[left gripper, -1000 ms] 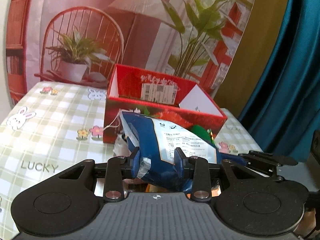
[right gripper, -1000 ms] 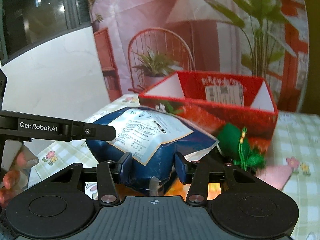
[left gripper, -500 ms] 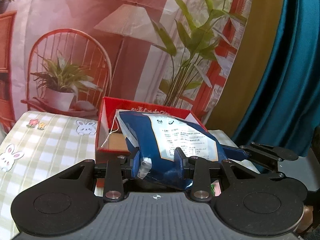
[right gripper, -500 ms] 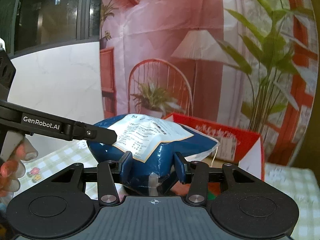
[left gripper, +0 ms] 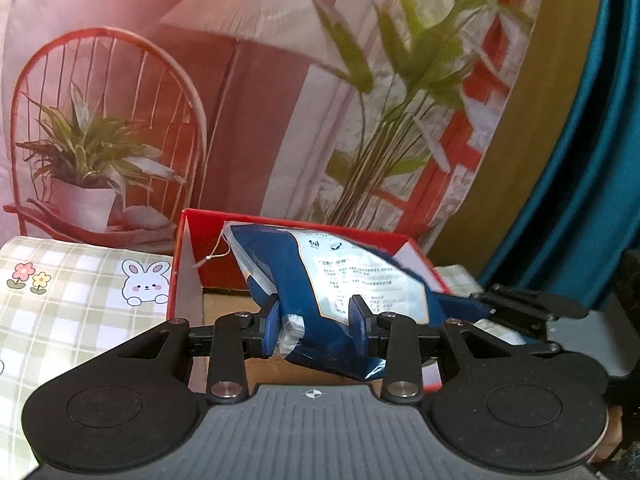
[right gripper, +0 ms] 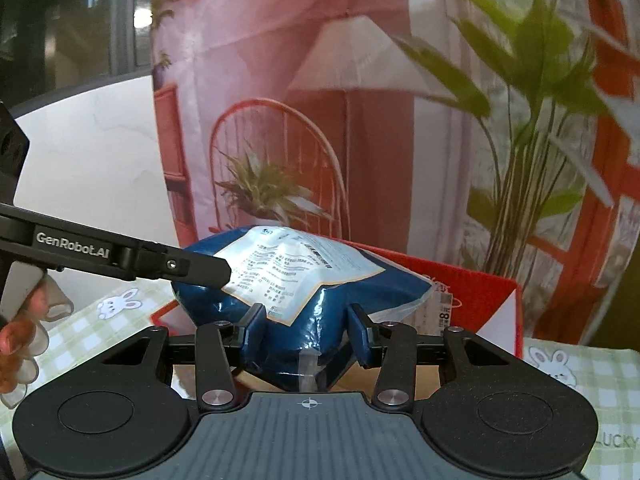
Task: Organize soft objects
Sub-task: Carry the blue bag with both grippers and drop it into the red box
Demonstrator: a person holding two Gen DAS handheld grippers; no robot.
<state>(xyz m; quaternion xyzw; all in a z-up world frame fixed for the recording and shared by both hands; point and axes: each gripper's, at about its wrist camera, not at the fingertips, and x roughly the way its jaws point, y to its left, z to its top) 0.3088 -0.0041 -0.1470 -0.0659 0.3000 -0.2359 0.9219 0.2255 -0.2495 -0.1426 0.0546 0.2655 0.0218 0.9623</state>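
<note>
Behind everything hangs a printed backdrop [left gripper: 248,92] of a lamp, a red wire chair and potted plants, with a teal curtain [left gripper: 592,184] off to the right. Below it a checked cloth with bunnies and flowers covers the tabletop [left gripper: 72,304].

Both tongs are clamped on one blue pouch [left gripper: 320,292], each pinching an end: the left tongs [left gripper: 315,322] grip its crinkled lower corner, and the right tongs [right gripper: 305,330] squeeze the other end, where the film bunches between the blue pads. The pouch hangs in the air, held over the open red box [left gripper: 185,264] at the far side of the tabletop, not yet resting inside it.

I'd judge this the carrying step, nearly over: the soft pack has arrived above its container. What comes next, I think, calls for lowering both ends together until the pouch settles on the brown cardboard floor, then letting the tongs part. Uneven lowering could let it sag or catch the box rim.

The pouch is glossy plastic film, puffy and pillow-like, with a pale printed label and a clear sealed edge; a thin string dangles at its left. The box looks like stiff card, red outside, white on its inner flaps.
</note>
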